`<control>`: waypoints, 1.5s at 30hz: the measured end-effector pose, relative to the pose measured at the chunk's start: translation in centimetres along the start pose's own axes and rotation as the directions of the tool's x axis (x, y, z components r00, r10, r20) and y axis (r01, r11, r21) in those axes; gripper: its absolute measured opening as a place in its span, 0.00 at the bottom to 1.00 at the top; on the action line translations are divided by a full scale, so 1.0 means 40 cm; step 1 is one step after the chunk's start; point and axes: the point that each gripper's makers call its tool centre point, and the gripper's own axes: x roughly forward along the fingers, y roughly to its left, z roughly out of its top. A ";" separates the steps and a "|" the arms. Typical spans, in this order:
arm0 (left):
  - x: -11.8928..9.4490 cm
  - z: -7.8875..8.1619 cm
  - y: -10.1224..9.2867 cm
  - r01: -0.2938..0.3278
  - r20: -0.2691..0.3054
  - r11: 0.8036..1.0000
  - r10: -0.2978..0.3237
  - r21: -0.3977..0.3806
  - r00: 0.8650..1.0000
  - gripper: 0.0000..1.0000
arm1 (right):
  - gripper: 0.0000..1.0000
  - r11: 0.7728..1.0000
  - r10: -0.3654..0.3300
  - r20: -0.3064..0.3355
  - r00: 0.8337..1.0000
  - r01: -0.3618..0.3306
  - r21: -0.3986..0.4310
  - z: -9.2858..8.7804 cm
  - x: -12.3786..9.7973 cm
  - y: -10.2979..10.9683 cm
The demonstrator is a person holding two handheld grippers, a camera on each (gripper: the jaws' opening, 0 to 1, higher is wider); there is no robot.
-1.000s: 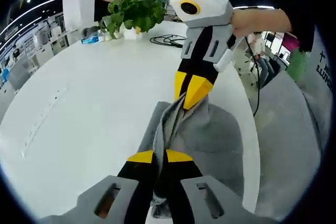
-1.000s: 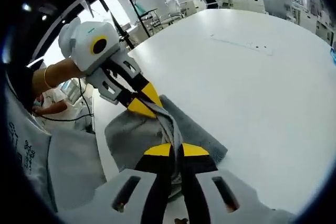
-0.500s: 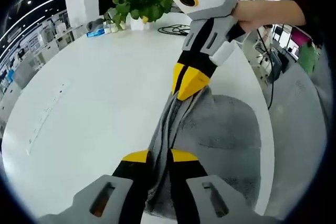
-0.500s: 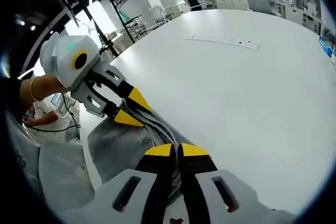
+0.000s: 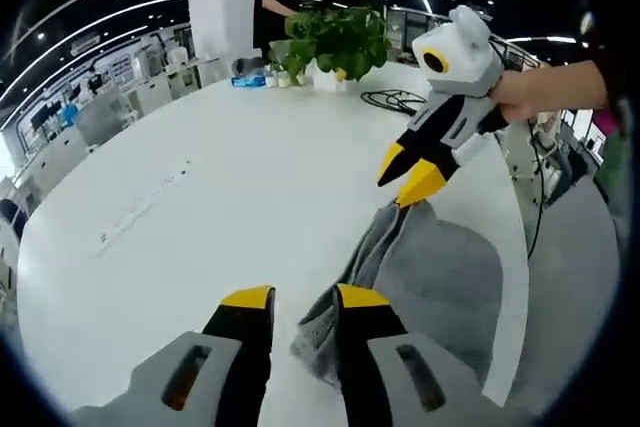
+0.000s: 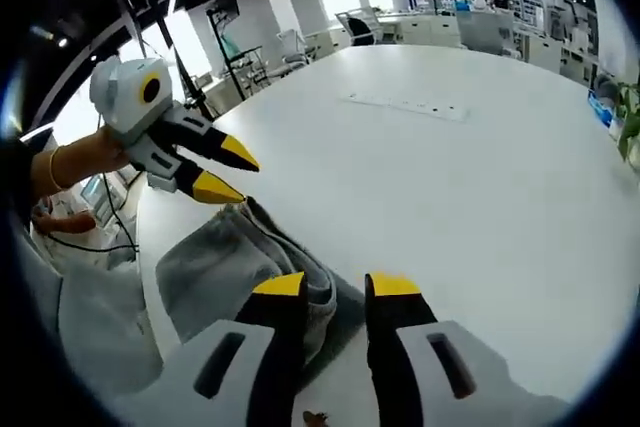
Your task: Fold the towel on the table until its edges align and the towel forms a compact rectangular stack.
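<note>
The grey towel (image 5: 430,277) lies folded and a bit rumpled by the white bench (image 5: 200,207) edge, long side running between both claws. Left claw (image 5: 300,299) and right claw (image 6: 335,285) gape wide, holding nothing.

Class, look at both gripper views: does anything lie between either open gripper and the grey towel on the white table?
Nothing visible does. The left gripper and right gripper are open just above the folded grey towel, with bare white table around it.
</note>
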 end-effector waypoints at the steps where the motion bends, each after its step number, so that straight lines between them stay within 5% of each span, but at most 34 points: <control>1: -0.006 -0.004 0.000 -0.004 0.000 1.000 0.004 -0.007 1.000 0.25 | 0.24 1.000 0.001 -0.001 1.000 -0.001 0.002 -0.003 -0.003 0.001; 13: -0.059 -0.088 -0.020 -0.082 0.037 0.980 0.090 -0.182 0.995 0.40 | 0.29 1.000 0.006 0.016 1.000 -0.007 0.027 -0.050 -0.038 0.043; 21: -0.064 -0.156 -0.036 -0.091 -0.015 0.967 0.090 -0.239 0.996 0.39 | 0.30 0.998 -0.006 0.017 1.000 0.005 0.060 -0.085 -0.039 0.050; 28: -0.051 -0.178 -0.043 -0.088 -0.023 0.943 0.085 -0.322 0.996 0.36 | 0.29 0.994 -0.023 -0.005 1.000 0.023 0.108 -0.122 -0.022 0.043; 45: -0.006 -0.205 -0.056 -0.057 -0.033 0.926 0.049 -0.374 0.998 0.27 | 0.25 0.987 -0.026 -0.026 0.999 0.030 0.160 -0.156 0.019 0.027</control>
